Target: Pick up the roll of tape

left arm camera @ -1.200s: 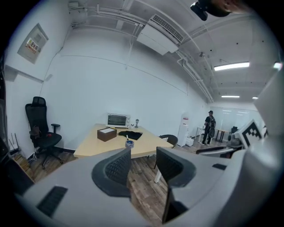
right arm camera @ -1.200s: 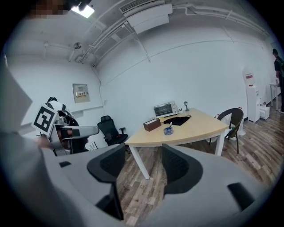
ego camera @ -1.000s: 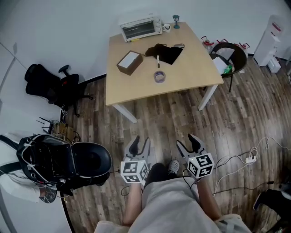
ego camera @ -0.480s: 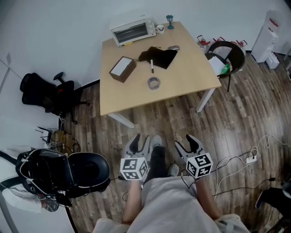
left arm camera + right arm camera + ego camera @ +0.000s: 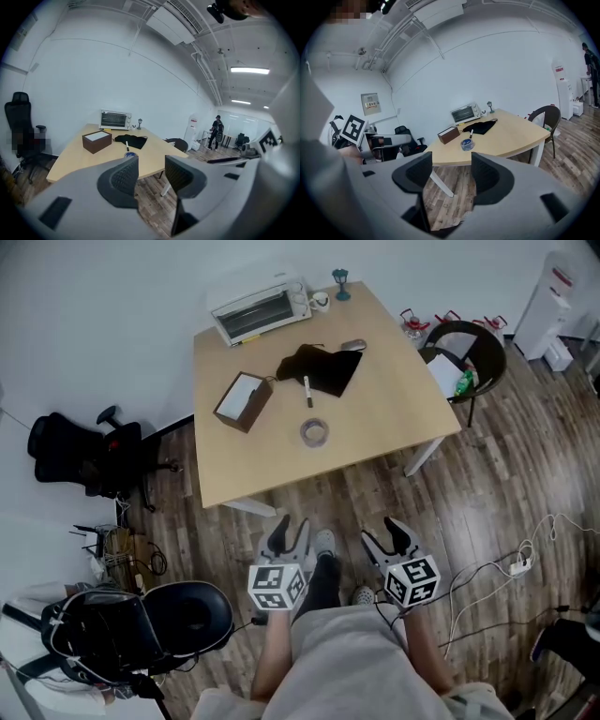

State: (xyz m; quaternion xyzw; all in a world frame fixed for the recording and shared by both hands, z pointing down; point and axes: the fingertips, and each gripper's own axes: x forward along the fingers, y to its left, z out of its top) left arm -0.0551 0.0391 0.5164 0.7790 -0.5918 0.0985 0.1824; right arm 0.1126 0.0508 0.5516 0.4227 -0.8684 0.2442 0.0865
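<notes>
I held my left gripper (image 5: 286, 529) low at about 7 o'clock, its jaws apart with nothing between them, because the desk (image 5: 394, 409) was well out of reach. The roll of tape (image 5: 314, 432) lay flat near the desk's front edge, at 12 o'clock from me. A brown box (image 5: 242, 400) sat at its 10 o'clock. My right gripper (image 5: 391, 532), at 5 o'clock, was likewise spread and empty, ready, I judged, for the reach.

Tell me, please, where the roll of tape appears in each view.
Head view: roll of tape just above the picture's centre.
Left gripper view: roll of tape just above the jaws.
Right gripper view: roll of tape above the jaw gap.
Shared landmark: brown box, left of it everywhere.
</notes>
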